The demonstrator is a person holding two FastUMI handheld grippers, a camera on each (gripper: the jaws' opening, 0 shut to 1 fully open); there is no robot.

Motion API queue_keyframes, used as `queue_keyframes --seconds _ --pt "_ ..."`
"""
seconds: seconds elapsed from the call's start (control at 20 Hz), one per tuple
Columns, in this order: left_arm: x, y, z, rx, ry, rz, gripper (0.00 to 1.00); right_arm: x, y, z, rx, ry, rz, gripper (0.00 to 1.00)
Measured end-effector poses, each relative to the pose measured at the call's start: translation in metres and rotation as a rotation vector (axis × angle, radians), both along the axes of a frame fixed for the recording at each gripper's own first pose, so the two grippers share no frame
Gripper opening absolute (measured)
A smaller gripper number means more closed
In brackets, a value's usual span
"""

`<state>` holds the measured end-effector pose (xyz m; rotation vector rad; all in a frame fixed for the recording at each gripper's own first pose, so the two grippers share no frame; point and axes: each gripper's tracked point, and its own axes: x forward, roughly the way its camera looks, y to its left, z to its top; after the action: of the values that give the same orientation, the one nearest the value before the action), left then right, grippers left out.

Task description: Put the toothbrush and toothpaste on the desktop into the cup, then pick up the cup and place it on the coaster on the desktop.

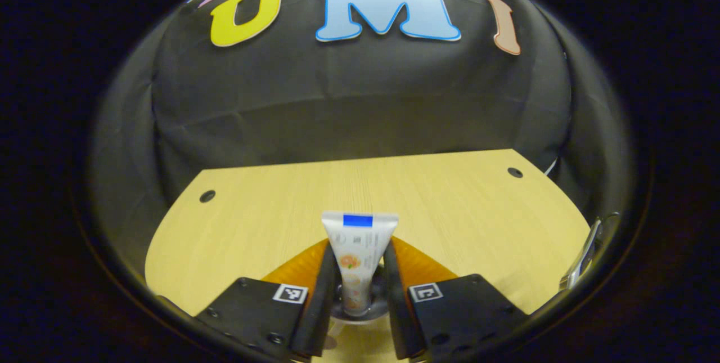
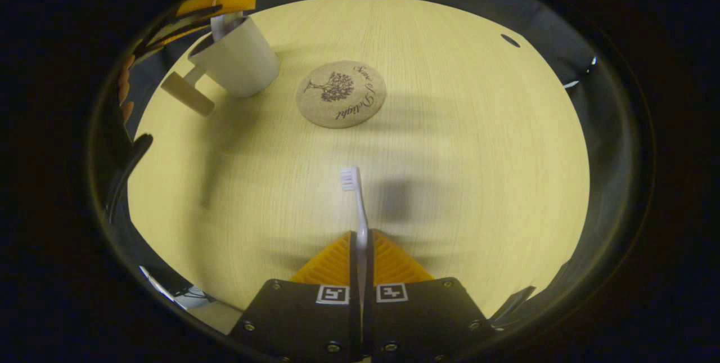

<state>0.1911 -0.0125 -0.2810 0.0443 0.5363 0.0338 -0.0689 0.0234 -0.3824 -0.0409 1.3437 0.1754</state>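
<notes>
Count: one toothpaste tube, one toothbrush, one cup, one coaster, two grippers.

My left gripper [image 1: 356, 273] is clamped on the toothpaste tube [image 1: 358, 253], both fingers pressing its sides. The tube stands upright between them, crimped end up, cap end down over the cup's rim [image 1: 360, 313], which shows just below the fingers. In the right gripper view, the orange fingers of this gripper [image 2: 216, 5] sit over the white cup [image 2: 239, 59], which stands on the wooden desktop [image 2: 478, 155] just beside the coaster [image 2: 341, 94], not touching it; its handle points away from the coaster.

My right gripper [image 2: 361, 250] is closed narrow on the toothbrush [image 2: 357, 205] handle. The brush runs forward out of the fingertips, bristle head foremost, held above the desktop on the near side of the coaster, well apart from the cup. The coaster lies flat with nothing on it.
</notes>
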Motion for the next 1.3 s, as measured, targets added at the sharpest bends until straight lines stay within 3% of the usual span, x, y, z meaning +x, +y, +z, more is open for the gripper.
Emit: queue_keyframes --seconds 0.1,0.4,0.9,1.3 --pt "-0.004 0.003 0.009 -0.005 -0.029 0.001 0.6 0.0 0.0 -0.001 -0.002 -0.001 -0.002 0.04" --pt "-0.023 0.013 0.042 0.0 -0.084 -0.001 0.6 0.0 0.0 -0.001 -0.01 -0.01 -0.01 0.04" --pt "-0.089 0.061 0.081 -0.016 -0.126 0.071 0.6 0.001 0.002 0.007 0.005 -0.065 -0.062 0.02" --pt "-0.136 0.125 0.076 -0.046 -0.113 0.177 0.59 0.07 0.026 0.086 0.096 -0.28 -0.14 0.03"
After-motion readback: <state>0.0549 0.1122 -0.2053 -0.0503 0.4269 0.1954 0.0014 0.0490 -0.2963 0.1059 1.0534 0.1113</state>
